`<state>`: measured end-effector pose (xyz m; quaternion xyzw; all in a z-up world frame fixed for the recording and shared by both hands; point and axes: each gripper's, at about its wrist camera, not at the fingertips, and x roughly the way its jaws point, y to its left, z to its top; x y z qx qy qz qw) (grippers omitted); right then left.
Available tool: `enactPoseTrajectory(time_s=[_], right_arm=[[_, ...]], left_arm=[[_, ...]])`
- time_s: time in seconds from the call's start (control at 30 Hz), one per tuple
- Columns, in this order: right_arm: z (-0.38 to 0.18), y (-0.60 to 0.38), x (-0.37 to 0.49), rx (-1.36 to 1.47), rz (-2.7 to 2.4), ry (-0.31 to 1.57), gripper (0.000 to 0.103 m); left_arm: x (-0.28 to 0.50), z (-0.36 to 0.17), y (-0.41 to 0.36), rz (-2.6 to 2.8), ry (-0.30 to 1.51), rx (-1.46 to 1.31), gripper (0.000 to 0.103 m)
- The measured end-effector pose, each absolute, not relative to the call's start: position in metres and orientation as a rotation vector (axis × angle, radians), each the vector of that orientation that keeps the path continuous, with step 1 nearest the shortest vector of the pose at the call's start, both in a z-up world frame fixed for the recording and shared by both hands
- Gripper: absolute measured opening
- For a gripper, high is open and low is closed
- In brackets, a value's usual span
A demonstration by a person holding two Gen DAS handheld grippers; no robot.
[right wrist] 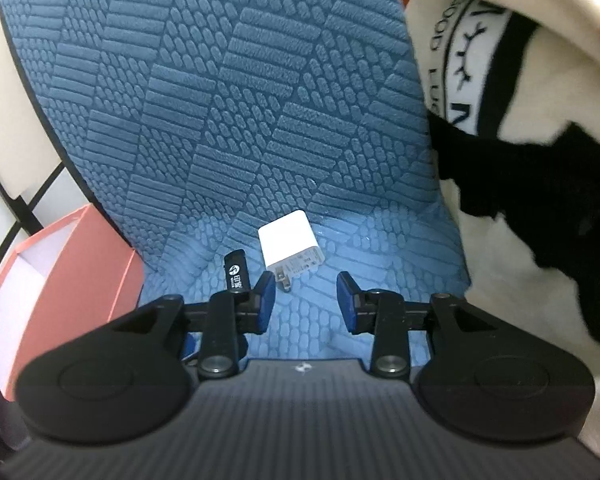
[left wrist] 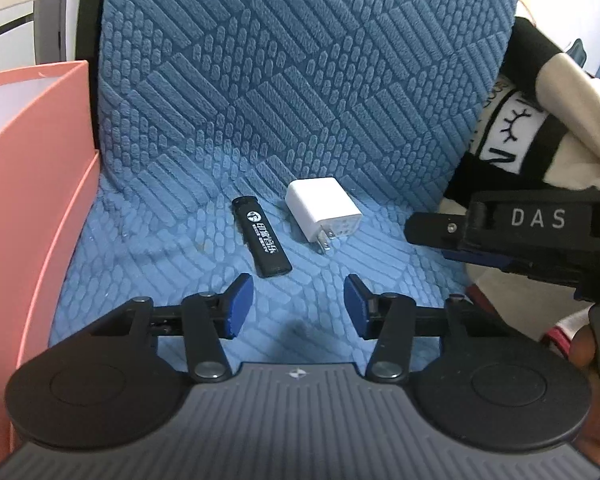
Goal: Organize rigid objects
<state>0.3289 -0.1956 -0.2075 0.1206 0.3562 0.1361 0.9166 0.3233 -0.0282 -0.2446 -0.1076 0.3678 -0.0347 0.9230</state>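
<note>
A black lighter [left wrist: 261, 236] with white print lies on the blue quilted seat cover [left wrist: 300, 80], and a white plug adapter [left wrist: 323, 208] with two metal prongs lies just right of it. My left gripper [left wrist: 299, 306] hovers just short of the lighter's near end, open, nothing between its blue pads. In the right wrist view the adapter [right wrist: 291, 245] lies ahead and a little left of my right gripper [right wrist: 306, 298], which is open and empty. The lighter [right wrist: 235, 271] is partly hidden behind its left finger [right wrist: 265, 292]. The right gripper's body [left wrist: 512, 232] enters the left wrist view from the right.
A pink open box [left wrist: 32, 184] with a white inside stands at the left edge of the seat, also seen as the box [right wrist: 60, 280] in the right wrist view. A cream and black plush item [right wrist: 520, 120] with printed lettering fills the right side. A hand [left wrist: 584, 344] shows at lower right.
</note>
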Motion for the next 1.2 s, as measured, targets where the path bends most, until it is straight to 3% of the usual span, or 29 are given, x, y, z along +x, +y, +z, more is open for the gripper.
enactPoseTrajectory(time_s=[0.33, 0.47, 0.8, 0.93, 1.2], right_arm=[[-0.221, -0.185, 0.364, 0.247, 0.309, 0.765, 0.042], [-0.225, -0.18, 0.377, 0.238, 0.326, 0.765, 0.053], [-0.24, -0.164, 0.406, 0.196, 0.354, 0.8, 0.053], [-0.246, -0.159, 0.412, 0.168, 0.353, 0.808, 0.055], [-0.257, -0.152, 0.421, 0.16, 0.342, 0.831, 0.054]], left_arm=[[0.352, -0.257, -0.028, -0.064, 0.763, -0.23, 0.046], [0.357, -0.263, -0.027, -0.061, 0.763, -0.226, 0.042], [0.365, -0.275, -0.03, -0.061, 0.775, -0.209, 0.04], [0.366, -0.275, -0.03, -0.046, 0.774, -0.197, 0.03], [0.364, -0.277, -0.028, -0.037, 0.775, -0.202, 0.027]])
